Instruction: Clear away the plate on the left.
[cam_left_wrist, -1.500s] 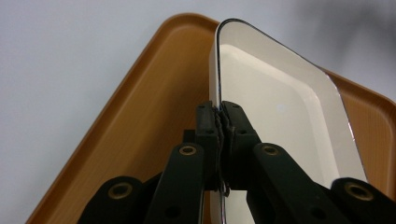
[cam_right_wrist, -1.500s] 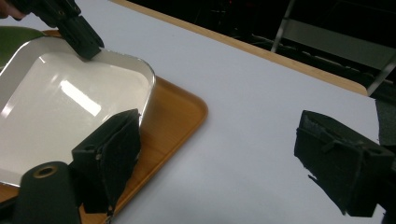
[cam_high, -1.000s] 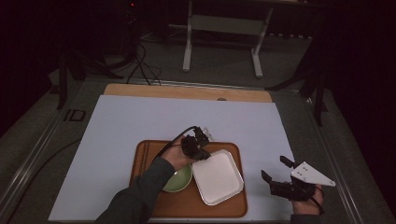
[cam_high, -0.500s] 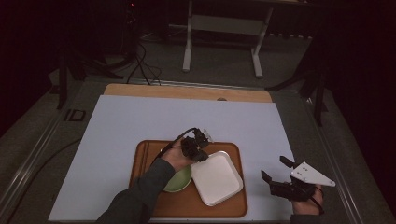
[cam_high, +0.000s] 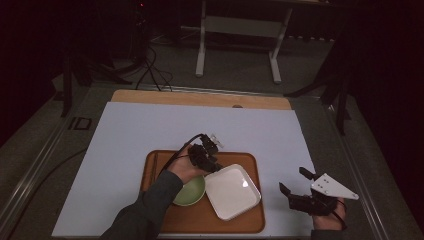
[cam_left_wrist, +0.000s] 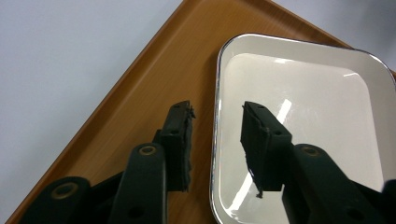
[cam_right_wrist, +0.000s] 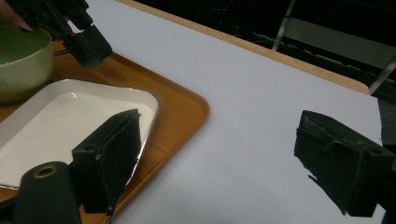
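White plate, rounded and nearly square, lies flat on the wooden tray, turned cornerwise to it, beside the empty green bowl. Left claw has just been opening; its jaws straddle the plate's rim without pressing. Right claw hangs spread over the bench.

The tray is warm orange-brown with a faint wood grain. The square plate on it is glossy white with a thin silvery rim. The bowl is pale green. The tabletop cover is plain pale lavender-white; along its far edge runs a light wooden strip. Both the left gripper and the right gripper are black, the latter topped by a grey plate.
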